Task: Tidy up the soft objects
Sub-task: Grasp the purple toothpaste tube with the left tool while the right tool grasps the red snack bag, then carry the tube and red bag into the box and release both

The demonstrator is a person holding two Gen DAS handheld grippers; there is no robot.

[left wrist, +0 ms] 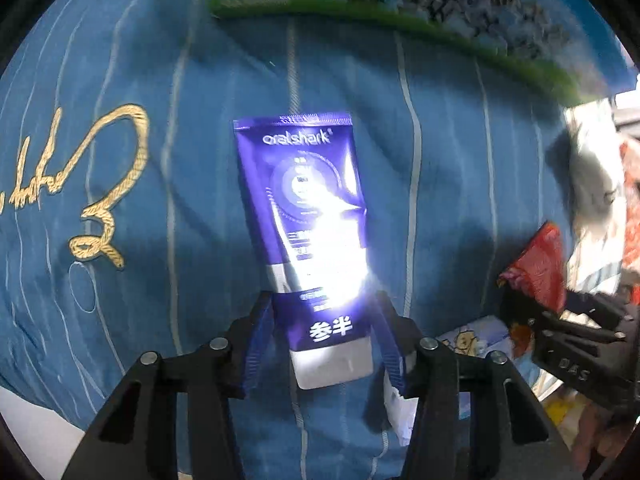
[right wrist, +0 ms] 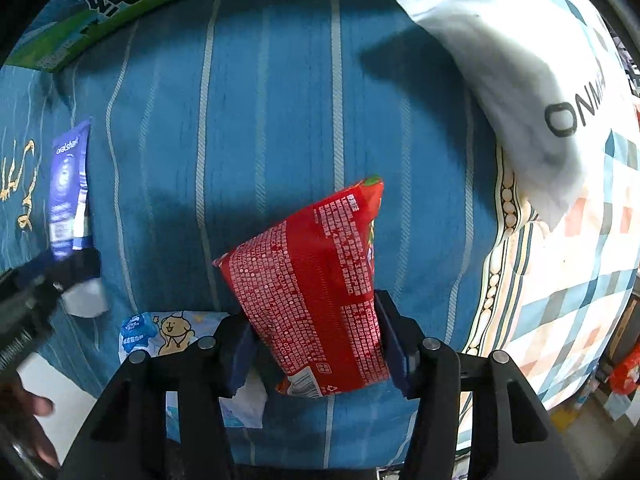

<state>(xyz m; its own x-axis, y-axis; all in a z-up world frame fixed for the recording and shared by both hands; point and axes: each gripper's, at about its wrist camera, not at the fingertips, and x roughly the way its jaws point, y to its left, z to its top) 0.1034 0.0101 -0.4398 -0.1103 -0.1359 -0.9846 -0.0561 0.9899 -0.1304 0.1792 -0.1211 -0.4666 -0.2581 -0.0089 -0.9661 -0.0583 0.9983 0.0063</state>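
Sorting is looking barely underway: left claw point(left wrist: 324, 344) is pinching a purple tube point(left wrist: 304, 216) at frame centre, right claw point(right wrist: 316, 344) is pinching a red packet point(right wrist: 312, 280) above the blue striped bedsheet point(right wrist: 280, 100), neither placed yet

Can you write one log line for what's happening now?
left gripper: holds tube | right gripper: holds red packet | both above blue sheet

"oralshark", "参半" on purple tube point(left wrist: 308, 240)
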